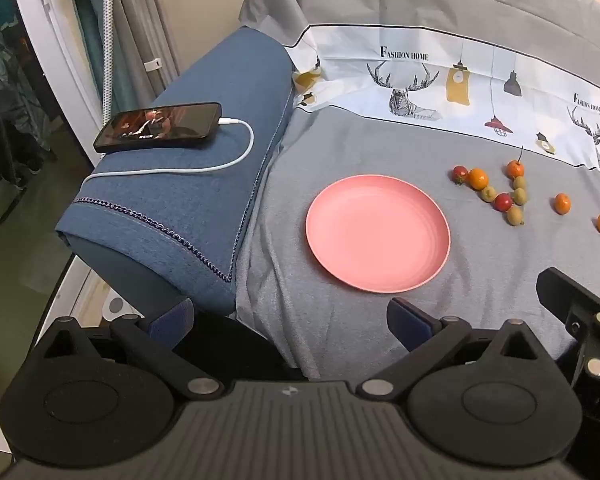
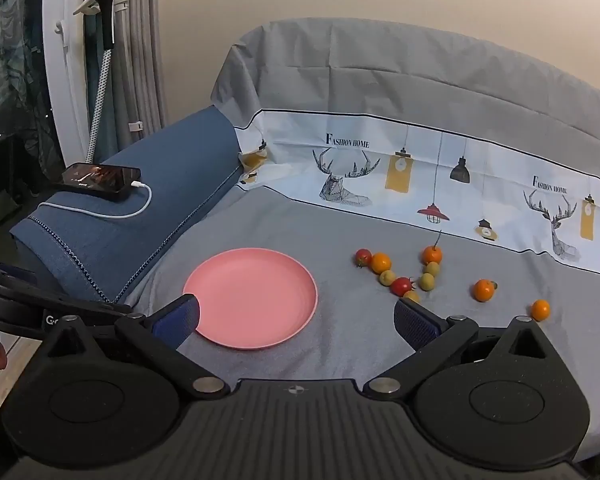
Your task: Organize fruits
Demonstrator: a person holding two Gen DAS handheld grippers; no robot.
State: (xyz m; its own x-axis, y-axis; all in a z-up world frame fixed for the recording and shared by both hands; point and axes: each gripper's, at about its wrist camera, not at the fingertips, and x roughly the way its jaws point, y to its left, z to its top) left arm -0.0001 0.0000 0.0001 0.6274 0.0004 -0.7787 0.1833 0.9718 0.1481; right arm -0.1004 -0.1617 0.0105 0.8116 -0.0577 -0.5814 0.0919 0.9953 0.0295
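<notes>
On the far left, a phone (image 2: 100, 178) with a white charging cable (image 2: 112, 212) lies on a blue woven-fabric armrest (image 2: 148, 200); not task items.

Left gripper (image 1: 290, 326): jaws wide apart, nothing between them, hovering low over the grey sheet (image 1: 480, 272) just short of the plate. Right gripper (image 2: 296, 322): also spread wide, empty, its left pad overlapping the plate's near-left rim in view; contact can't be confirmed.

Pink plate (image 2: 256, 300): round, shallow, smooth matte, probably plastic; light and stiff. Empty. It sits on soft wrinkled cloth over cushion, so it'll likely rock or slide if pushed. Best to drop fruit in from above rather than press down.

Right of the plate, all fruit is loose on the sheet, well clear of the rim:
- cherry tomatoes (image 2: 363, 257), red, glossy, thin-skinned: slippery, will burst if squeezed hard
- small oranges (image 2: 381, 262), one with a long stem (image 2: 432, 255), two strays further right (image 2: 483, 290) (image 2: 540, 309): firm, slightly dimpled rind, easiest grip
- small yellow-green fruits (image 2: 427, 281), dull skin, oval; type unclear at this resolution

All are light, round and prone to rolling. Grip across the equator with light force, approaching from above. The cluster is packed, pieces touching, so the isolated oranges would be the clean first picks; pulling from the cluster will likely nudge neighbours.
</notes>
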